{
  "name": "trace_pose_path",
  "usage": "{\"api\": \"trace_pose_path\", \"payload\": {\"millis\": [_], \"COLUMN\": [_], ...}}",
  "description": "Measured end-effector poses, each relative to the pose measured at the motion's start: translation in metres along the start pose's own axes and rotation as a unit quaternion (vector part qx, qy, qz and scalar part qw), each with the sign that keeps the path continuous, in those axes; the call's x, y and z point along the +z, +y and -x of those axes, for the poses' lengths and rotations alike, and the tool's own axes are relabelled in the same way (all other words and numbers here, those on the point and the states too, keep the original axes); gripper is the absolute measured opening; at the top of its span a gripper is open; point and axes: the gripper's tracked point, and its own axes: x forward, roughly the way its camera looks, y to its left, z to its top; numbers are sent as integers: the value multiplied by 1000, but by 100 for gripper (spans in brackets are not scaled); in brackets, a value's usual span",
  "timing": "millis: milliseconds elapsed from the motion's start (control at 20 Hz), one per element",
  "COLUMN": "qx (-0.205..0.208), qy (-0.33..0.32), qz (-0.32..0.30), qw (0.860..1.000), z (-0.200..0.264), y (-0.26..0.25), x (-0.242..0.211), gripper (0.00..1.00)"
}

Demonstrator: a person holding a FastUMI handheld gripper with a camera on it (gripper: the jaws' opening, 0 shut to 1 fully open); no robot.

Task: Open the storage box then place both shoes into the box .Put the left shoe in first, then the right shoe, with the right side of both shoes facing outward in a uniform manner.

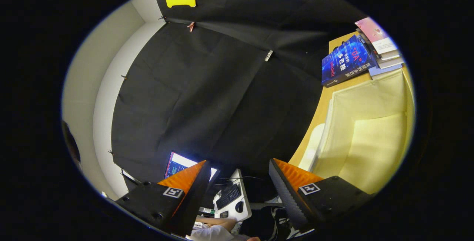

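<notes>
My gripper is open with nothing between its fingers, and the view is strongly tilted. To the right of the fingers stands a pale cream storage box on a wooden table. The box sits close beside the right finger. Whether its lid is open or shut I cannot tell from this angle. Straight ahead of the fingers hangs the black cloth wall.
A stack of books lies on the table beyond the box. Past the fingers stands a small white desk with a keyboard, a mouse and a lit monitor; a person's arm rests there. A white wall runs on the left.
</notes>
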Motion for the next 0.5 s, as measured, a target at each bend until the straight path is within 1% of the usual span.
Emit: {"api": "trace_pose_path", "payload": {"millis": [150, 250, 400, 500], "qx": [-28, -56, -116, -172], "qy": [-21, -37, -54, -59], "qz": [16, 26, 40, 57], "qw": [999, 997, 991, 982], "z": [28, 52, 96, 131], "y": [-10, -22, -47, -69], "x": [11, 22, 30, 32], "gripper": [97, 97, 97, 97]}}
